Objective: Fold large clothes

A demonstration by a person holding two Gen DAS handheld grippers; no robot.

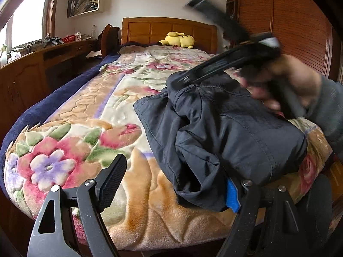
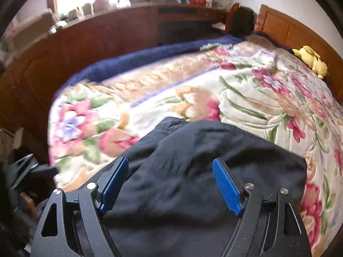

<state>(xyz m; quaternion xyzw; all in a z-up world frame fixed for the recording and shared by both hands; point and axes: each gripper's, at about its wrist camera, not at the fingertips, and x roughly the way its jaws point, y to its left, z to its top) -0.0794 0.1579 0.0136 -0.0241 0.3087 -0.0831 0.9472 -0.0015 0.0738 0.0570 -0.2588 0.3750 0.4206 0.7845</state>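
While both grippers gape, left gripper (image 1: 171, 184) beside bundled dark navy nylon jacket (image 1: 231, 128), right gripper (image 2: 170, 184) straddling it, floral plush blanket (image 1: 90, 132) beneath.

Left wrist view: low at the foot corner of the bed, facing along the floral blanket (image 1: 90, 98) toward the headboard (image 1: 169, 31); dark garment (image 1: 225, 128) close, ahead-right of the left tongs (image 1: 171, 182). Right wrist view: higher, tilted down over the garment (image 2: 193, 171), very near between the right tongs (image 2: 170, 184), facing the wooden cabinets (image 2: 85, 42). Both views share garment, blanket, headboard (image 2: 289, 30), yellow plush toy (image 1: 179, 39) (image 2: 310, 61).
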